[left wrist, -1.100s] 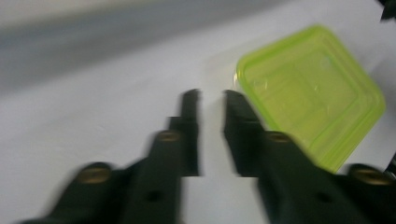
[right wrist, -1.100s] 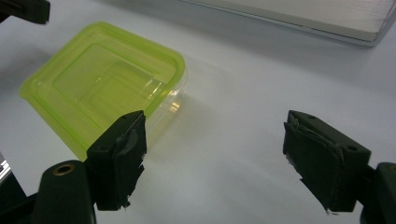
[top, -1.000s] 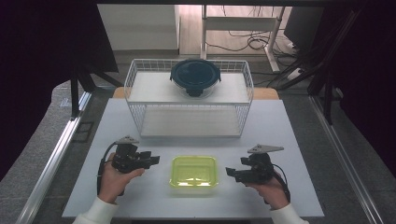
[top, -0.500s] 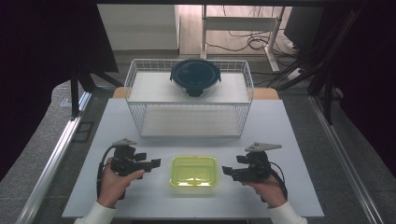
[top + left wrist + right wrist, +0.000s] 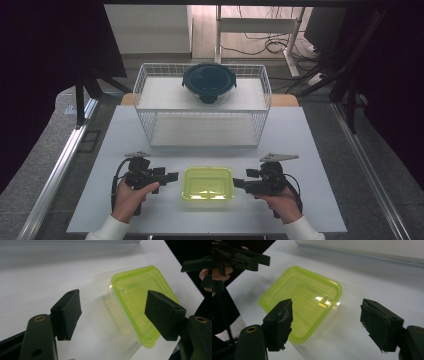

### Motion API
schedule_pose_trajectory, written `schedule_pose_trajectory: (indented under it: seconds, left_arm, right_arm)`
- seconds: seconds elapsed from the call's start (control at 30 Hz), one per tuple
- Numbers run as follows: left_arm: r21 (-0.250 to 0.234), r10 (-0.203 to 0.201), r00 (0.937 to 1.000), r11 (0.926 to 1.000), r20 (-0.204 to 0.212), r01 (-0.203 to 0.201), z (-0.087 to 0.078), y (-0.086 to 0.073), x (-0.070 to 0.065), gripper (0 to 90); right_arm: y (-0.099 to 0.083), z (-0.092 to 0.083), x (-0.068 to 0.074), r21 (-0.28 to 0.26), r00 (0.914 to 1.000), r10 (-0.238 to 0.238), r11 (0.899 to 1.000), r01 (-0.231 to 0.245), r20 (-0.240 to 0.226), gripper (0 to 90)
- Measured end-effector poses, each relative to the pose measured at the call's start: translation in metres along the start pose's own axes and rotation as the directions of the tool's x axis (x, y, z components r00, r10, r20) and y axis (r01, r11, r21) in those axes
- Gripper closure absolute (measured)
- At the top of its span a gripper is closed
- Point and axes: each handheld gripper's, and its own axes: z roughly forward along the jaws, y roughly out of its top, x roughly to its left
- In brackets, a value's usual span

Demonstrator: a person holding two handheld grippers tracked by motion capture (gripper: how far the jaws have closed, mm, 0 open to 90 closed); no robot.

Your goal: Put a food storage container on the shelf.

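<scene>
Dark curtains close off both sides, and the white table [image 5: 125,200] fills my working space. At 12 o'clock on it stands a wire basket [image 5: 202,107], set well back so the front stays free, with a dark round lidded bowl [image 5: 209,82] on its upper shelf.

At 6 o'clock, near my edge, sits the green tub [image 5: 208,183], open side up and between my two tools, which I judge is why it lies there: both can reach it at once.

My left gripper [image 5: 170,176] points in from 9 o'clock, just beside the tub's wall. Its jaws, which first opened further and then closed back a little, stand wide with nothing between the pads; in the left gripper view the tub [image 5: 140,302] lies ahead of them, untouched.

My right gripper [image 5: 239,183] comes from 3 o'clock, just beside the opposite wall. Its jaws have been closing a little but are wide apart and grip nothing; the tub [image 5: 302,300] sits ahead of them.
</scene>
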Motion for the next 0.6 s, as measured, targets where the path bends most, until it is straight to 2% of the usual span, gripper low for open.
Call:
schedule_pose_trajectory:
  seconds: [0.03, 0.07, 0.27, 0.43, 0.53, 0.6]
  left_arm:
    - [0.000, 0.000, 1.0000, 1.0000, 0.000, 0.000, 0.000, 0.000, 0.000, 29.4]
    - [0.006, -0.011, 0.9999, 0.9999, 0.011, 0.011, 0.004, 0.000, 0.001, 29.9]
    - [0.028, -0.017, 0.9995, 0.9995, 0.027, 0.016, 0.012, -0.003, -0.001, 33.1]
    - [0.051, -0.052, 0.9962, 0.9975, 0.071, 0.048, 0.020, -0.006, 0.001, 37.8]
    - [0.058, -0.079, 0.9913, 0.9956, 0.106, 0.073, 0.024, -0.007, 0.004, 40.6]
    - [0.064, -0.094, 0.9879, 0.9942, 0.123, 0.086, 0.027, -0.008, 0.006, 42.7]
  right_arm:
    - [0.000, 0.000, 0.000, 0.000, 1.0000, 0.000, 1.000, 0.000, 0.000, 27.0]
    - [-0.002, 0.000, -0.002, -0.003, 0.9998, 0.021, 1.000, -0.021, -0.008, 29.8]
    - [-0.007, 0.004, -0.008, -0.009, 0.9941, 0.101, 0.995, -0.102, -0.038, 37.4]
    - [-0.006, 0.015, -0.007, 0.014, 0.9942, 0.101, 0.995, -0.101, -0.037, 38.0]
    - [-0.007, 0.022, -0.007, 0.035, 0.9938, 0.106, 0.994, -0.104, -0.034, 39.8]
    - [-0.009, 0.026, -0.009, 0.046, 0.9912, 0.128, 0.991, -0.126, -0.036, 42.4]
